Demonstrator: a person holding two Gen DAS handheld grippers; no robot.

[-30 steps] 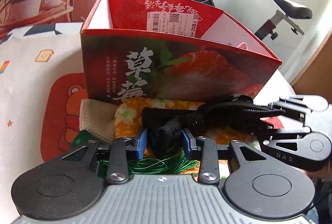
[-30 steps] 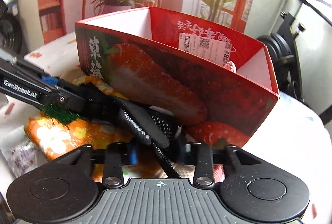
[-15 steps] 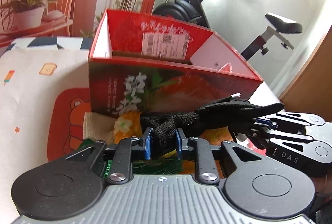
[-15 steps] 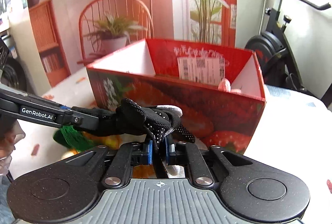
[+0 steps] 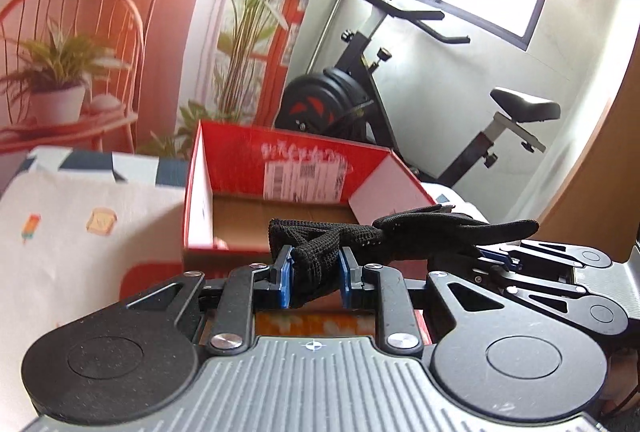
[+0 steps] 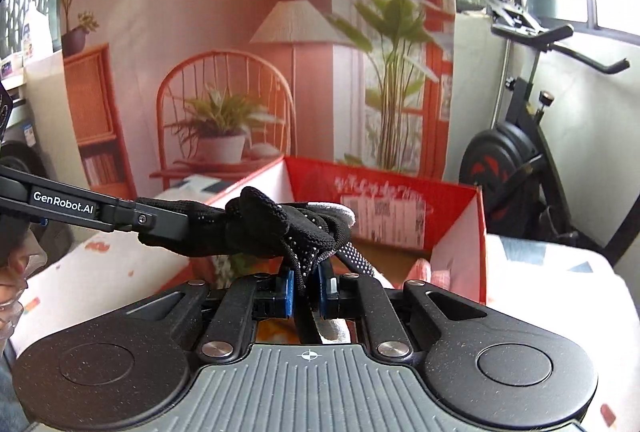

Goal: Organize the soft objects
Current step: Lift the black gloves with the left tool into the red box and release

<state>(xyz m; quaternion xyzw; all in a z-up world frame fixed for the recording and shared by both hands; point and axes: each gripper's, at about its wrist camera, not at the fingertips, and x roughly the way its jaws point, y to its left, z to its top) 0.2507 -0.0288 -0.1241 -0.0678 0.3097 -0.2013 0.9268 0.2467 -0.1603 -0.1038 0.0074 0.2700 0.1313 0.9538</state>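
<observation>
Both grippers hold the same black knitted glove in the air, level with the rim of the open red strawberry box (image 5: 288,159). My left gripper (image 5: 315,274) is shut on the glove's cuff end (image 5: 320,248). My right gripper (image 6: 308,290) is shut on the finger end of the glove (image 6: 264,228). The right gripper shows at the right of the left wrist view (image 5: 532,272); the left gripper's finger reaches in from the left of the right wrist view (image 6: 80,205). The box (image 6: 400,199) is open, with a brown cardboard floor.
An orange flowered cloth (image 5: 316,324) lies below the left gripper. The table has a white printed cloth (image 5: 80,216). An exercise bike (image 5: 400,91) stands behind the table. A pink-and-white soft item (image 6: 424,270) lies inside the box at its right.
Both grippers have lifted the glove from the table in front of the box up to rim height. The box interior now shows, and the cloth pile has dropped below view.
</observation>
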